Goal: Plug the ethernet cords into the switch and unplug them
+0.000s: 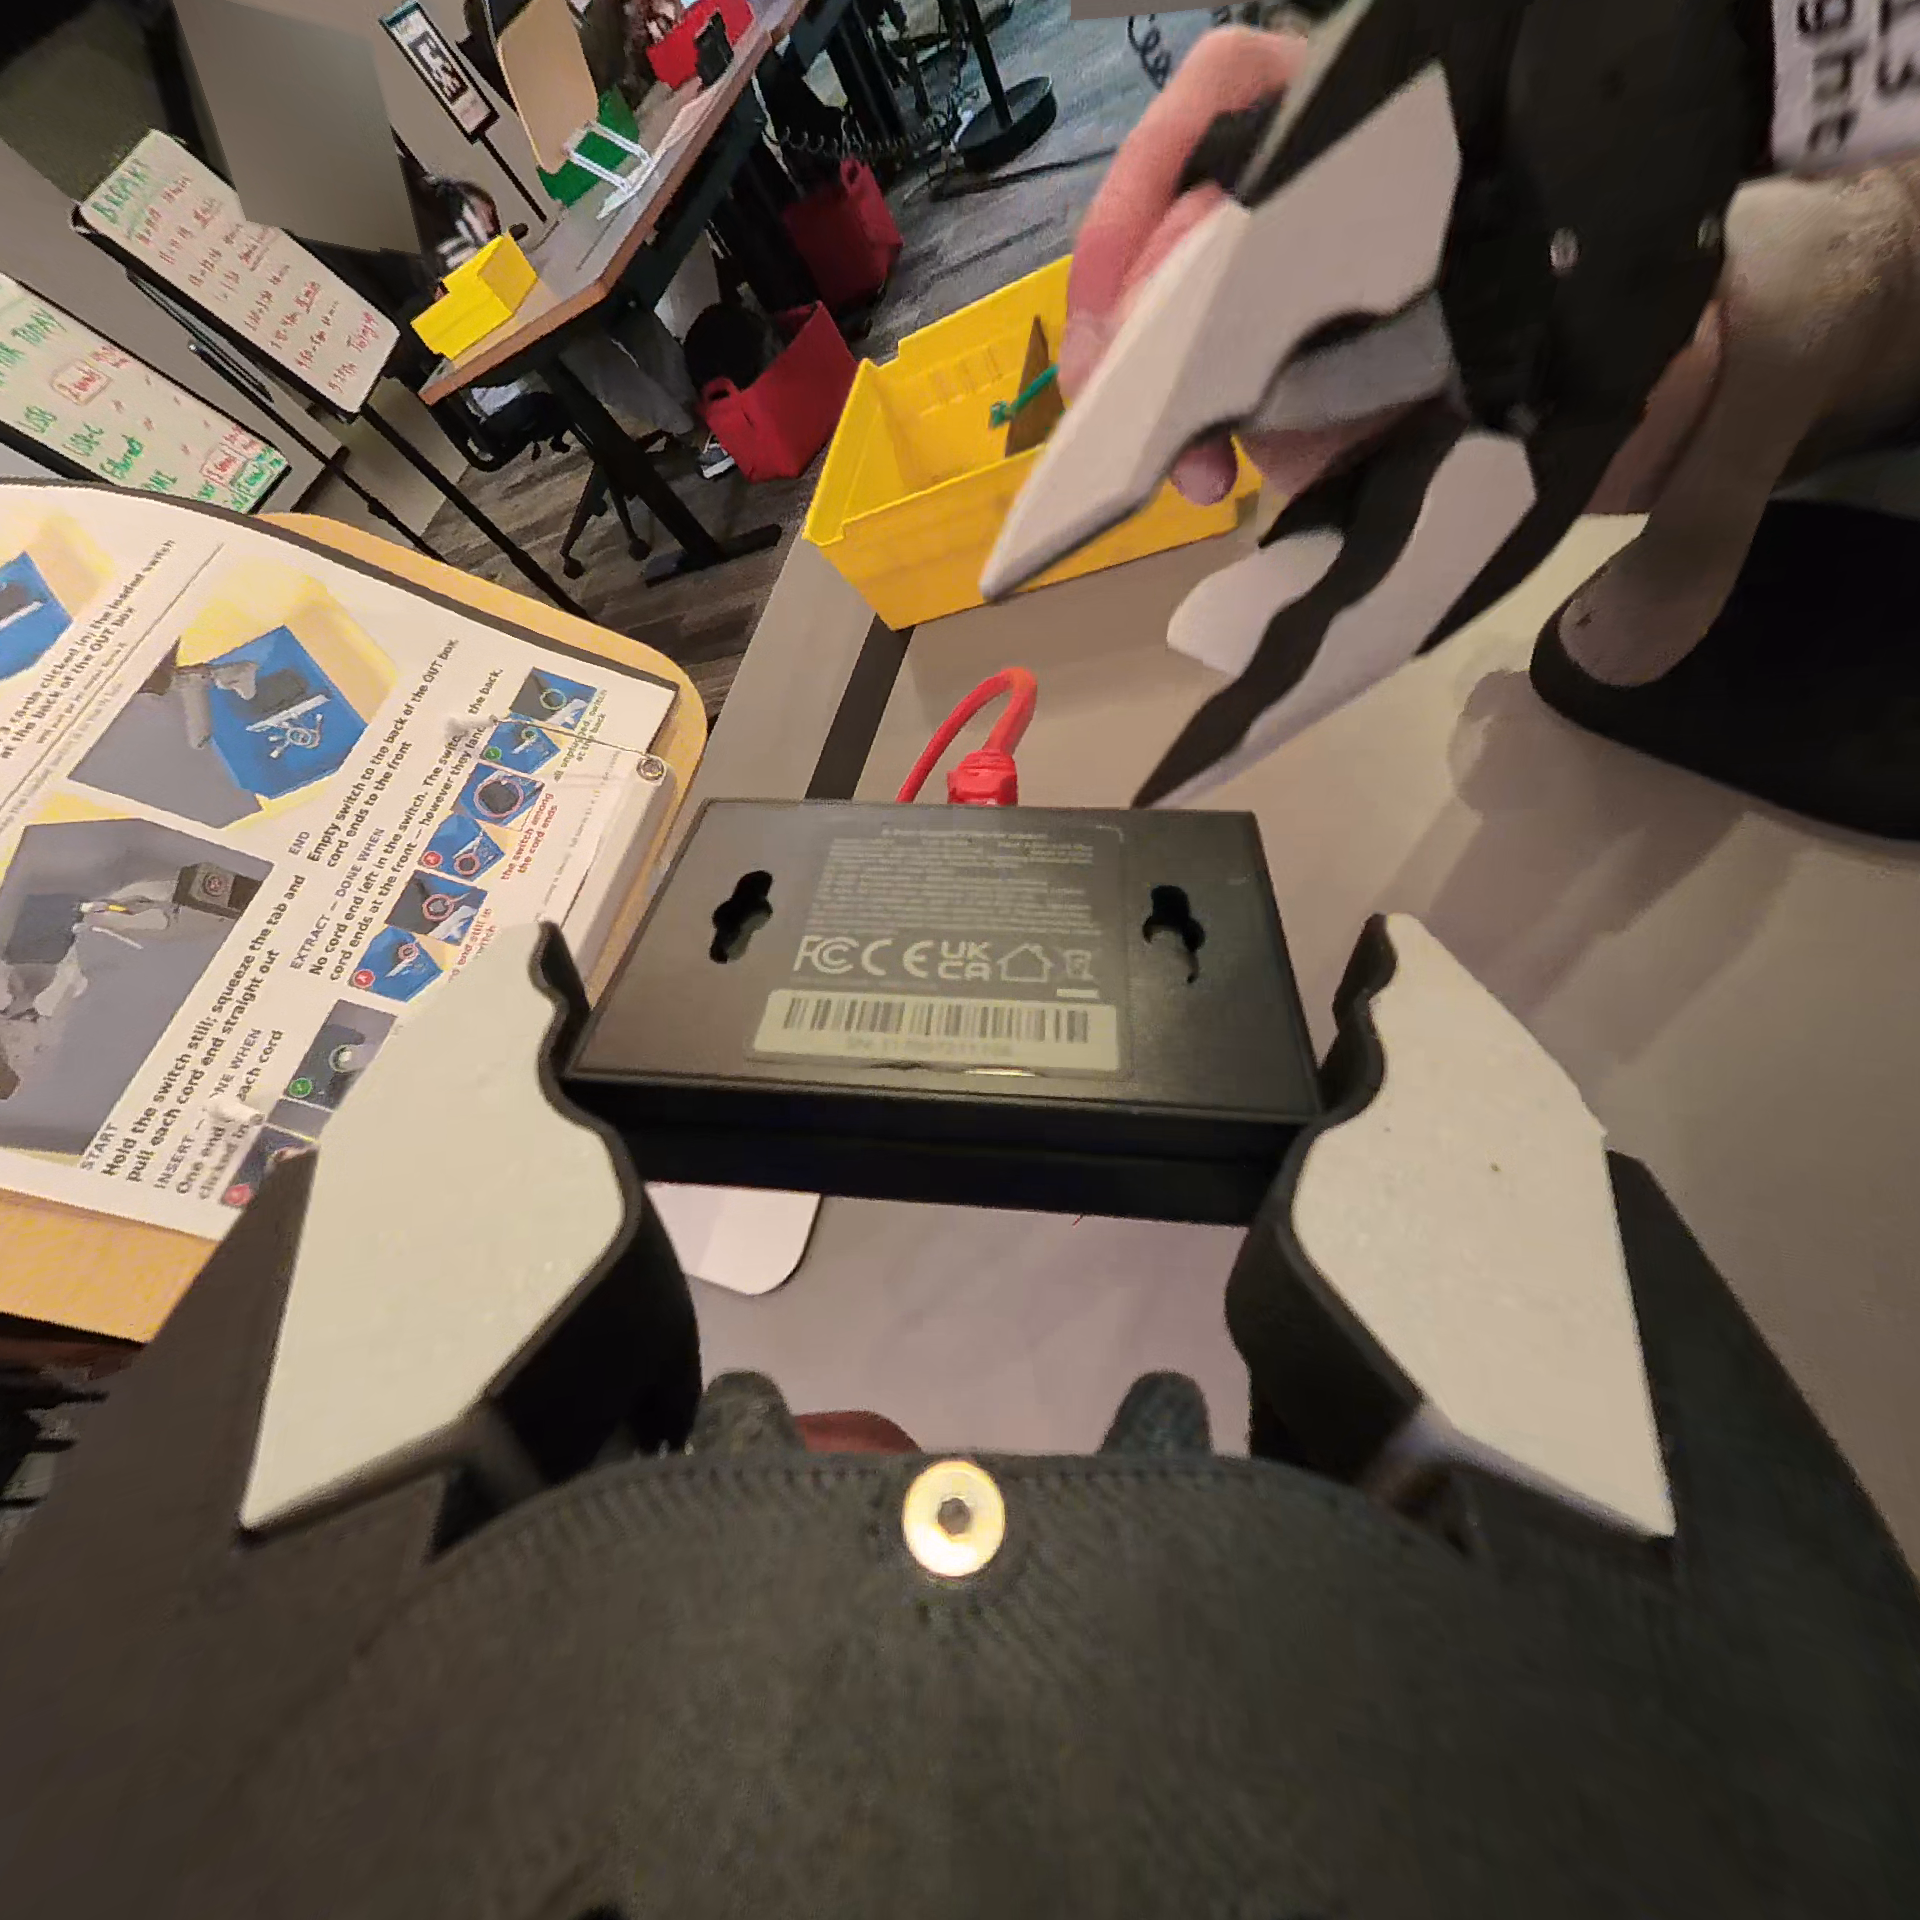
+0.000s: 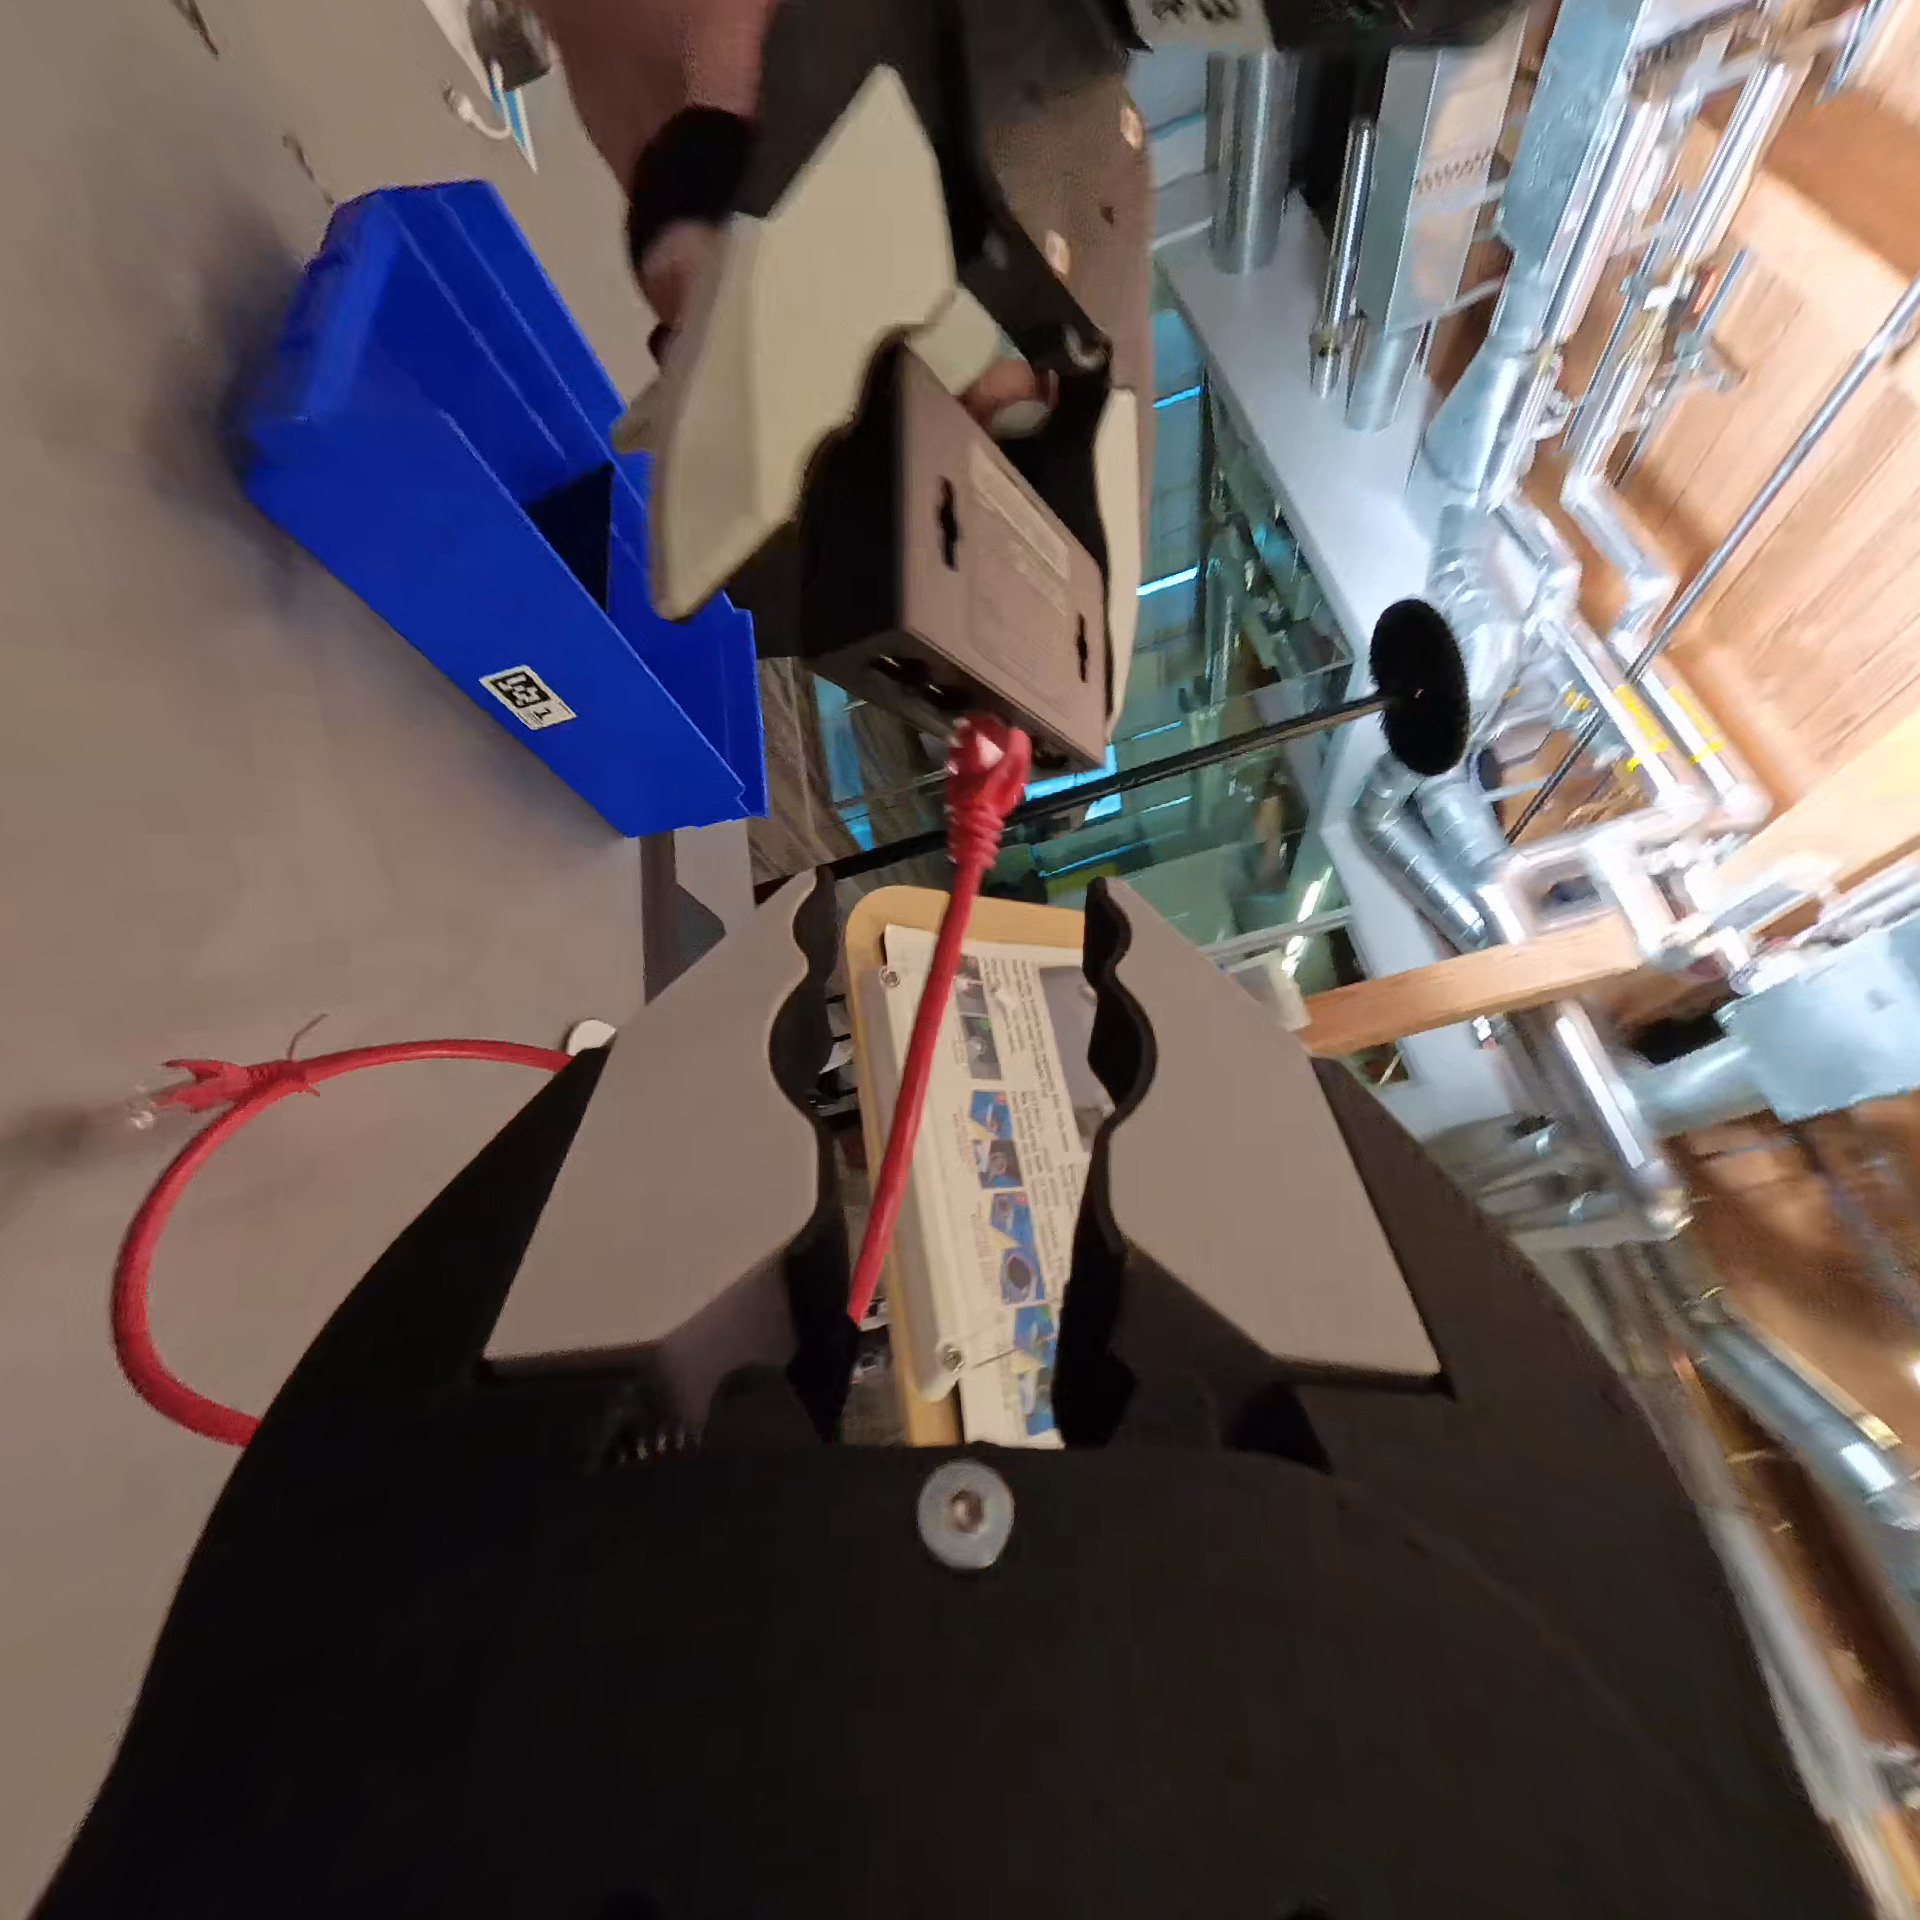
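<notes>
My left gripper (image 1: 961, 1039) is shut on the black switch (image 1: 935, 914) and holds it underside up above the table. One end of the red ethernet cord (image 1: 987, 717) is plugged into the switch's far side. In the right wrist view the red plug (image 2: 982, 769) sits in a port of the switch (image 2: 997, 561), which the left gripper (image 2: 935, 499) holds. The cord (image 2: 914, 1091) runs between the fingers of my open right gripper (image 2: 956, 904) without being pinched. Its free end (image 2: 208, 1081) lies on the table. The right gripper (image 1: 1070, 696) hovers beyond the switch.
A yellow bin (image 1: 914, 499) stands at the far table edge. A blue bin (image 2: 468, 499) lies on the grey table (image 2: 260, 831). A printed instruction sheet on a wooden board (image 1: 260, 831) sits to the left. Desks and whiteboards stand beyond.
</notes>
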